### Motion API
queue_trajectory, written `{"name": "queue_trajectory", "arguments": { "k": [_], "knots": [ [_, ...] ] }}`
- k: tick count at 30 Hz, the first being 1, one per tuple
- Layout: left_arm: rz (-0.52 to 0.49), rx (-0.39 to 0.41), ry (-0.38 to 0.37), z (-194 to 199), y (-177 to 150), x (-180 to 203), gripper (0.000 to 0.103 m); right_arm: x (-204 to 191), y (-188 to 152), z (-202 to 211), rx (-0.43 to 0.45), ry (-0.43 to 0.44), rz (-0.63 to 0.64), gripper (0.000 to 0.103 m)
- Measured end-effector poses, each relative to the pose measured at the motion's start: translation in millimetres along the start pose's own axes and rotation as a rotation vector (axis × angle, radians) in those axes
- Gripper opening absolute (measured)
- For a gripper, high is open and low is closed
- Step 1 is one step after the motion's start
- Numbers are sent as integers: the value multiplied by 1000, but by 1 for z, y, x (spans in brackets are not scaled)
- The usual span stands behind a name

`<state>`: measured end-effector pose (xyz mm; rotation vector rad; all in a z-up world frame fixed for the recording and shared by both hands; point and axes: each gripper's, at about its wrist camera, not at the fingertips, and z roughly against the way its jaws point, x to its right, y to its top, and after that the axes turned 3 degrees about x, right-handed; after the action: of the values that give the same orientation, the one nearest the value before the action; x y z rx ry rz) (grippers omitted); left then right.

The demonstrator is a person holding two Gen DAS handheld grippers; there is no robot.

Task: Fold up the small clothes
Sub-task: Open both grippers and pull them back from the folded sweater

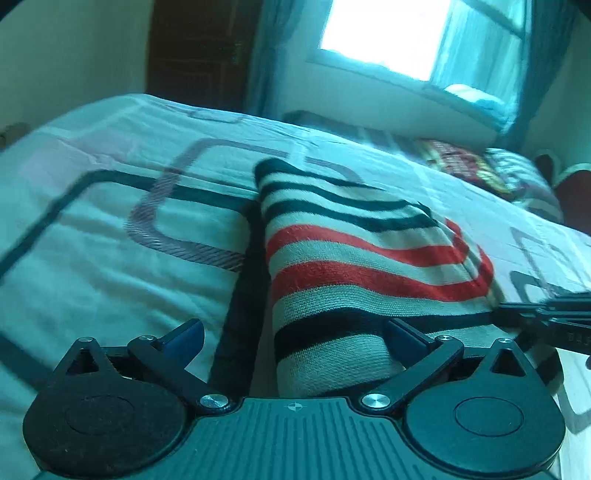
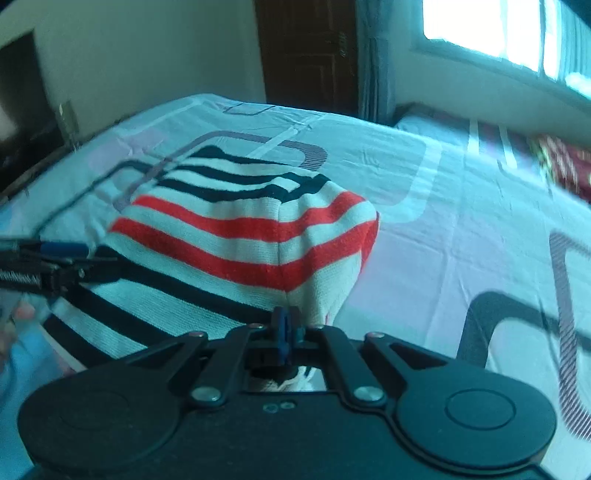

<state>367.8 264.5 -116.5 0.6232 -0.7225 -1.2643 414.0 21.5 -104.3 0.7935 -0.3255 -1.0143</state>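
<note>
Now, striped garment (image 1: 354,266) between spread left fingers (image 1: 184,338), right fingers (image 2: 284,332) pinching its edge

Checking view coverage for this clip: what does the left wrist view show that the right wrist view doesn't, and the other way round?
Left wrist only: the left gripper with jaws wide apart around the striped garment's near end, pads not pressing. Right wrist only: the right gripper shut on the garment's near edge, and a dark wooden door. Both: the garment lying on the patterned bedsheet, a bright window.

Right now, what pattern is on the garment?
The garment has horizontal stripes: red and black on white. Best seen from the right wrist.
</note>
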Motion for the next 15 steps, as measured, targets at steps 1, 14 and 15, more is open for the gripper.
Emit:
{"name": "queue_trajectory", "arguments": {
  "k": [1,14,15],
  "knots": [
    [-7,3,24,8,0,4,103,3,0,8,8,19,-43,35],
    [-16,146,92,161,-70,39,103,-14,-74,139,202,-51,-111,102],
    [-14,151,84,176,-75,45,103,-20,-79,153,203,-60,-110,102]
  ]
}}
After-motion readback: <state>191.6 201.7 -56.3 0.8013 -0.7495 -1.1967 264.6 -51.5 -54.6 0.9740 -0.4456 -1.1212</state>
